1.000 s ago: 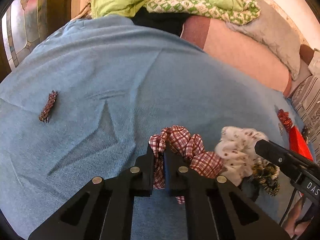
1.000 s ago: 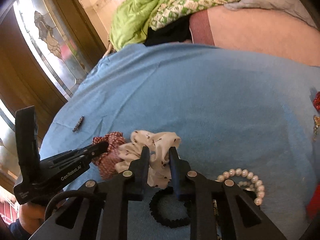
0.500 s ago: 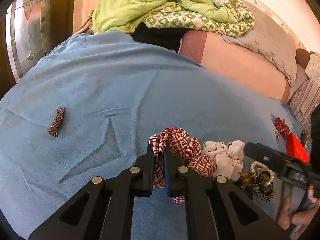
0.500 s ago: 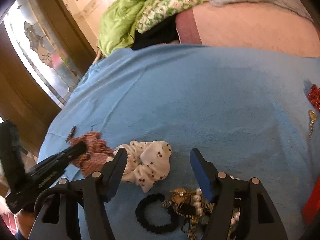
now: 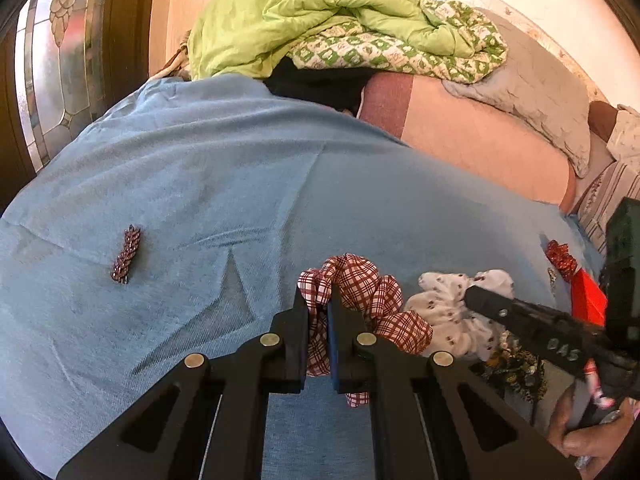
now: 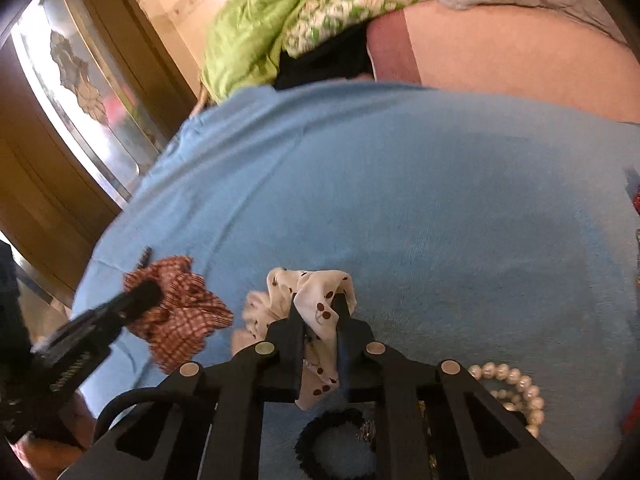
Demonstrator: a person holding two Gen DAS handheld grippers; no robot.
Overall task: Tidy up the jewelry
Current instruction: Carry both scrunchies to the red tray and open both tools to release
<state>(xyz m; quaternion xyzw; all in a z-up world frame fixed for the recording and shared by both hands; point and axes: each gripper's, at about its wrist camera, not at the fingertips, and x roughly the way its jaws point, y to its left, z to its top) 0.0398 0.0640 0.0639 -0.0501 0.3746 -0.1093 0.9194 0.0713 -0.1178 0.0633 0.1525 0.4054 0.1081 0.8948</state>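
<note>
The left gripper (image 5: 319, 312) is pressed together on the plaid scrunchie (image 5: 360, 300), whose checked folds are pinched between its fingers and spill to the right over the blue cloth (image 5: 240, 184). The right gripper (image 6: 320, 312) is closing, and the white scrunchie (image 6: 316, 300) with dark cherry prints is caught between its fingers, part of it hanging below them. In the right wrist view the two scrunchies are seen just beside each other, the plaid one to the left. A black hair tie (image 6: 320, 448) is seen under the right gripper, and a pearl bracelet (image 6: 516, 396) lies near it to the right. Well apart, on the left of the cloth, a dark red beaded clip (image 5: 126, 254) lies alone. A red box (image 5: 586, 296) and a small red ornament (image 5: 560, 256) are seen at the cloth's right edge. A green quilt (image 5: 320, 28) is heaped beyond the cloth, on the bed (image 5: 480, 140)
</note>
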